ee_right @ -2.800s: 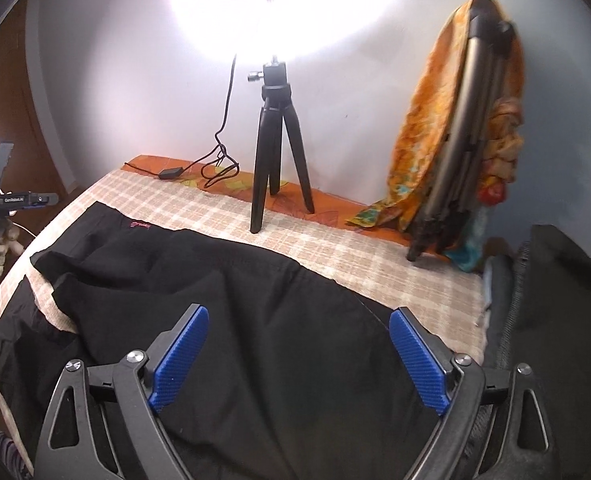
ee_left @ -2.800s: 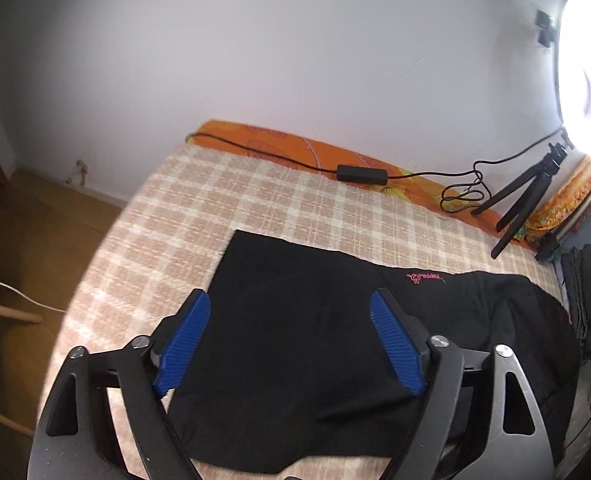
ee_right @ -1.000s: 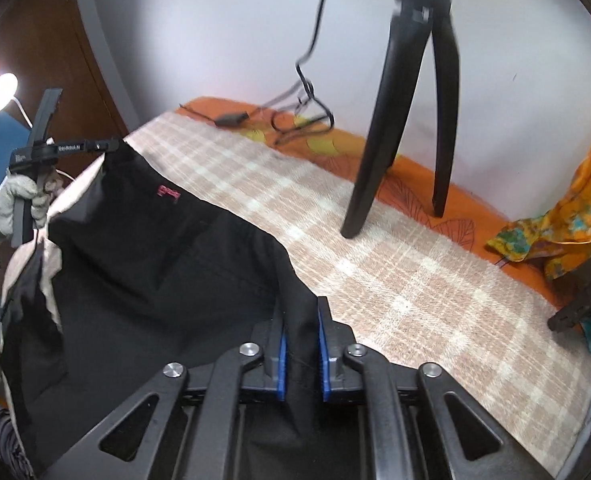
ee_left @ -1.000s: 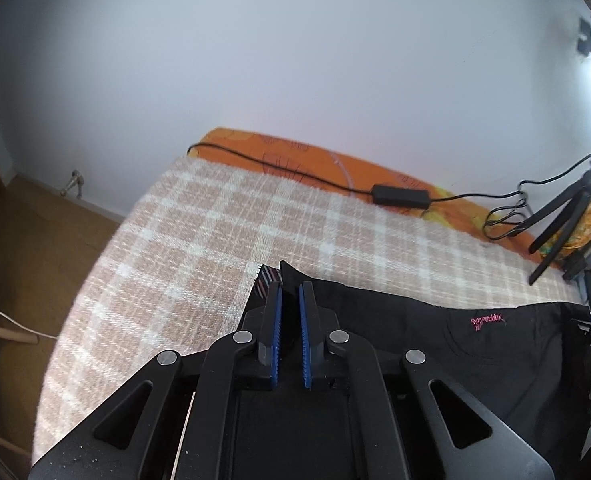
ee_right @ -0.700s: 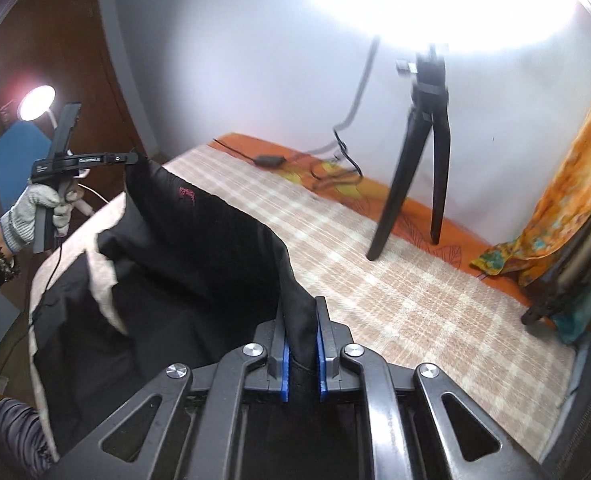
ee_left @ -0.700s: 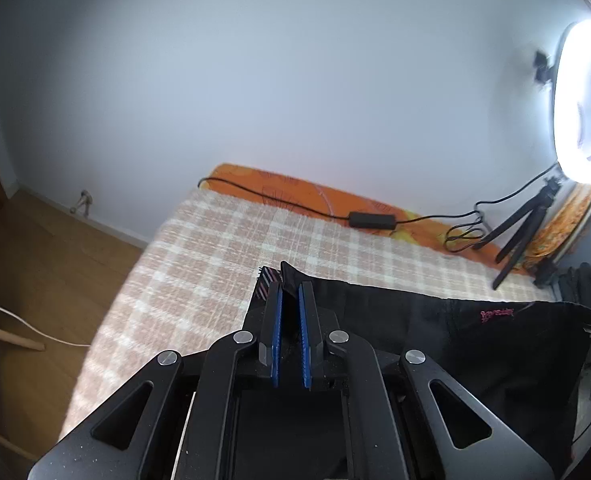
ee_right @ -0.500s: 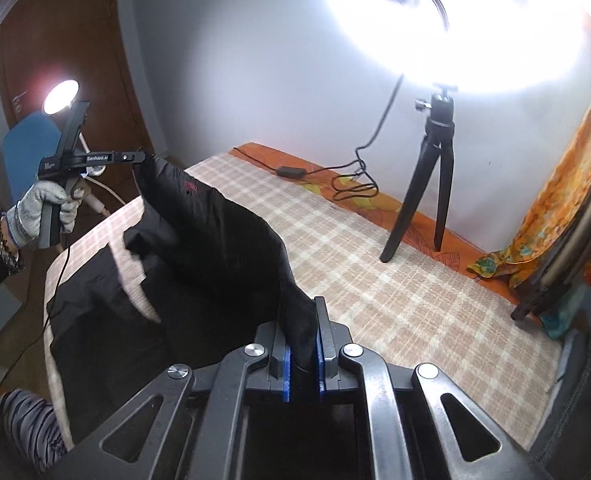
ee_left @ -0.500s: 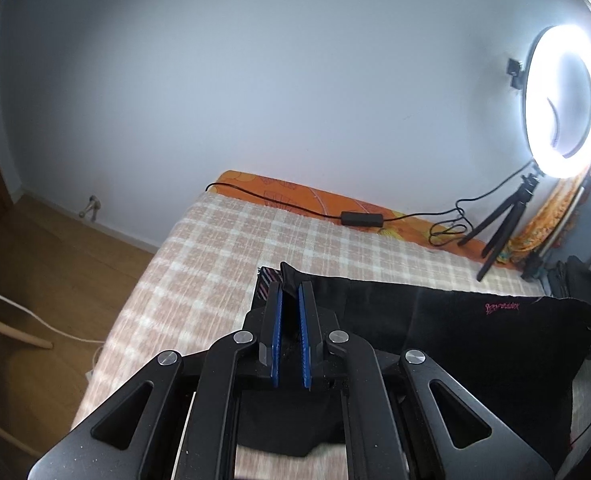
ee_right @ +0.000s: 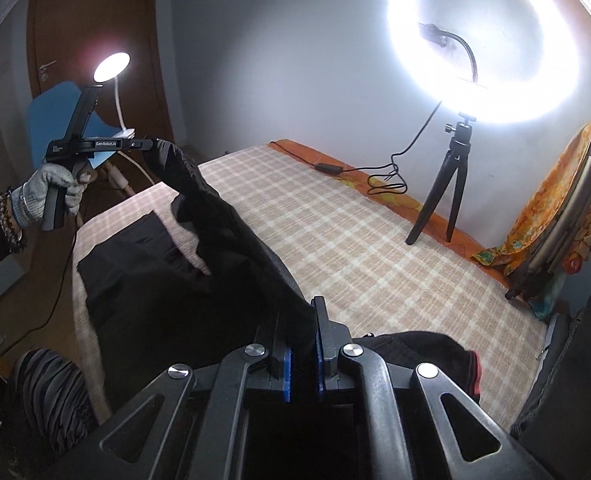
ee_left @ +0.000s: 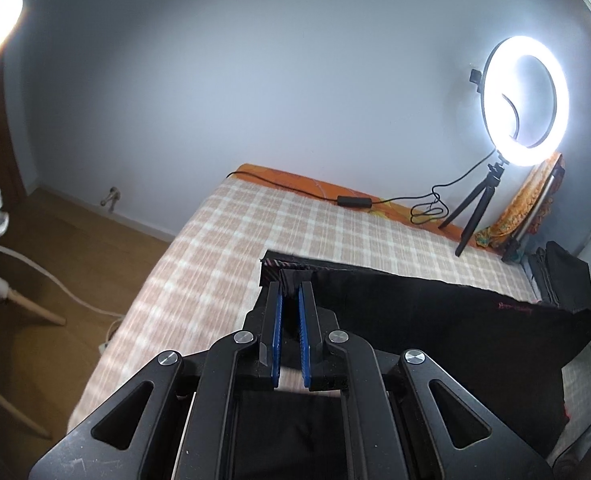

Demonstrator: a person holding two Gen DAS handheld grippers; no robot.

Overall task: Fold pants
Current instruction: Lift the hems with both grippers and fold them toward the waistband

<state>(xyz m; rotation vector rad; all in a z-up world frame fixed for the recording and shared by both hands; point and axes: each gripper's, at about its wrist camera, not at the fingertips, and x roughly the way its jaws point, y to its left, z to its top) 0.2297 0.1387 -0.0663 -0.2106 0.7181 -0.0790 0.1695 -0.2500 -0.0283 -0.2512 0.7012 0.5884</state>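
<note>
Left gripper (ee_left: 289,292): fingers drawn narrow, clamped on one corner of the black pants (ee_left: 435,308), striped waistband lining showing just past the tips. Right gripper (ee_right: 301,320): fingers likewise narrow, pinching a bunched edge of the same cloth.

Pants held up off the checked bedspread (ee_left: 255,232), top edge strung between the two grippers like a line, lower part draping down onto the bed near the front edge. Long axis of the held edge running left to right across the bed, parallel to the orange strip (ee_left: 295,178) at the wall. Cloth lying directly at and below both sets of fingertips; neither gripper nearer than the other, each at its own end.

Judged next move: carry the held edge forward or down so that one half lands on the other. Depends on both ends travelling level, with the edge kept taut.

Left wrist view: shows the straight top edge, a small pink logo (ee_left: 513,307) near the far end, ring light (ee_left: 525,98) on its tripod (ee_left: 481,208) beyond. Right gripper's fingers not clear there, only a dark shape at the frame edge.

Right wrist view: shows what the other lacks: the gloved left hand (ee_right: 49,196) on its gripper handle, the sag and folds in the hanging cloth, and a part of the pants lying flat on the bed below. Desk lamp (ee_right: 111,66) behind.
</note>
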